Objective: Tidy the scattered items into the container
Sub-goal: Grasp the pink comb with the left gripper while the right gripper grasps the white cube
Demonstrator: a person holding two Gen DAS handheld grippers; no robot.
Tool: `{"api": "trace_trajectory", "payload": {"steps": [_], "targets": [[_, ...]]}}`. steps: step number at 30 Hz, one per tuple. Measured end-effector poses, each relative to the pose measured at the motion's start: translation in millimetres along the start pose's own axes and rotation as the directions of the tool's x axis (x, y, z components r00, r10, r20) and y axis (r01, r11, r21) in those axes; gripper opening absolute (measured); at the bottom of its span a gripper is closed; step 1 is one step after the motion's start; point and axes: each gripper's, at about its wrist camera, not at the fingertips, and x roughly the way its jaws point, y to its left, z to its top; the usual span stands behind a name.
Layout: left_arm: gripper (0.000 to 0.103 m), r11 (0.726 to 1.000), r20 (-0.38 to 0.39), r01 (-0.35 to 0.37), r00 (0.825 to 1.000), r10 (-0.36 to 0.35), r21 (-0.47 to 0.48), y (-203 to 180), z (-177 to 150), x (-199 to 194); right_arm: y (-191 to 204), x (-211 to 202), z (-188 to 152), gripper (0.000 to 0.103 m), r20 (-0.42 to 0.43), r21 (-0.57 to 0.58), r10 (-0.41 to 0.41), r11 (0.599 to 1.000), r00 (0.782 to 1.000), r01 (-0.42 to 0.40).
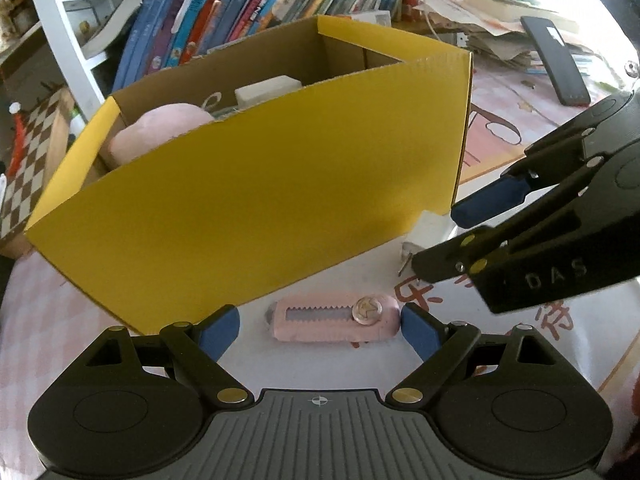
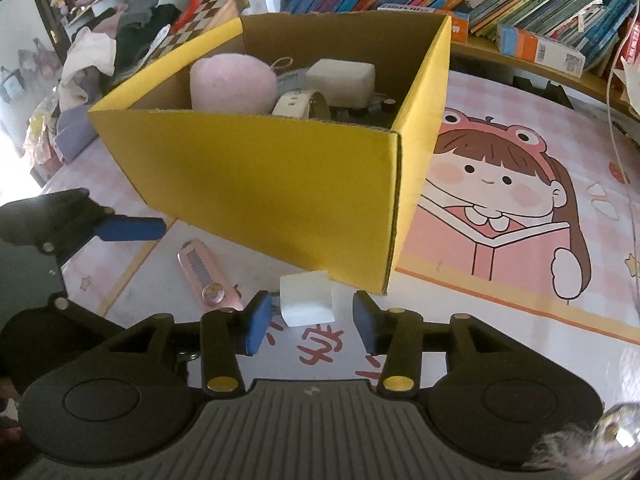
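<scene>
The yellow box (image 1: 256, 184) is hiding most of the white block (image 1: 430, 229) from the left; the right gripper (image 2: 312, 322) is straddling it unclenched, while the left gripper (image 1: 320, 330) is gaping around the pink cutter (image 1: 334, 317).

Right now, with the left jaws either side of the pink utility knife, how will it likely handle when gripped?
The pink utility knife looks rigid plastic, so probably stiff. Lying flat on the table, it seems unlikely to roll. Its smooth rounded ends might slip between the left gripper jaws.

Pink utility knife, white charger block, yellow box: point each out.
Pink utility knife (image 1: 334, 317), left wrist view, on its toothed slot.
White charger block (image 2: 306, 304), right wrist view, on its top face.
Yellow box (image 2: 280, 184), right wrist view, on its front wall.
</scene>
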Motion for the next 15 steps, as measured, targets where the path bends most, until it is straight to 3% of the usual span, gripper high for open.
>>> {"api": "trace_trajectory", "payload": {"steps": [10, 12, 15], "targets": [[0.090, 0.995, -0.010, 0.058, 0.998, -0.059, -0.080, 12, -4, 7, 2, 10, 2, 0.044, -0.034, -0.013, 0.003, 1.000, 0.999, -0.003], [0.089, 0.993, -0.014, 0.071, 0.997, -0.073, -0.097, 14, -5, 7, 3, 10, 2, 0.037, -0.034, -0.019, -0.003, 1.000, 0.999, 0.002], [0.088, 0.989, -0.019, 0.092, 0.995, -0.095, -0.116, 18, -8, 7, 5, 10, 2, 0.034, -0.035, -0.024, -0.006, 1.000, 0.999, 0.006]]}}
